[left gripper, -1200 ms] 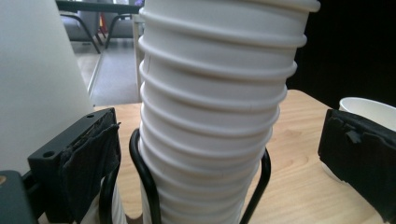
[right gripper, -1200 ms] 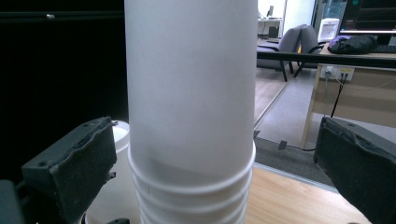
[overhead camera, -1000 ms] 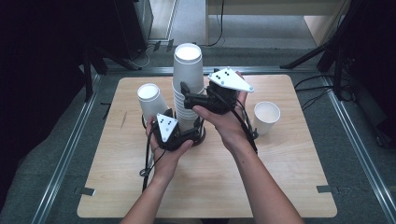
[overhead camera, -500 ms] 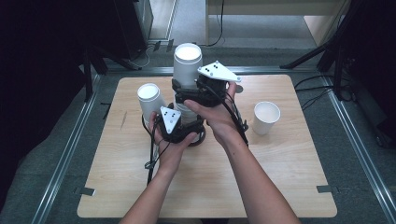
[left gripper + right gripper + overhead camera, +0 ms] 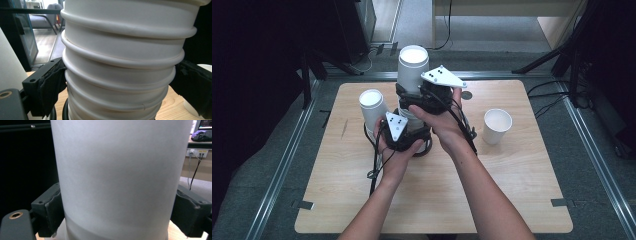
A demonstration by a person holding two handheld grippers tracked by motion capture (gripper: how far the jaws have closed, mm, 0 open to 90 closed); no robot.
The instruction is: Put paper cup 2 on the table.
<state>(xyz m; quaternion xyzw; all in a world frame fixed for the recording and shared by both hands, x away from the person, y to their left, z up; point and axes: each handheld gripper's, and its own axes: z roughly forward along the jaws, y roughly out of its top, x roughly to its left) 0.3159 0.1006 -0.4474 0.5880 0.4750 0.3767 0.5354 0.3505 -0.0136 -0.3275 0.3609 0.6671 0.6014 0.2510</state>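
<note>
left tool (image 5: 408, 131) low, right tool (image 5: 421, 96) above it, jaws closing, seemingly gripping

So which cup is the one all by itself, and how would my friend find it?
Start at the wooden table and find the tall stack of white cups in the middle, between the two hands. Go right, past the right hand, to the single white cup. It stands upright and open-topped with bare table around it, unlike the upside-down cup beside the stack.
</note>
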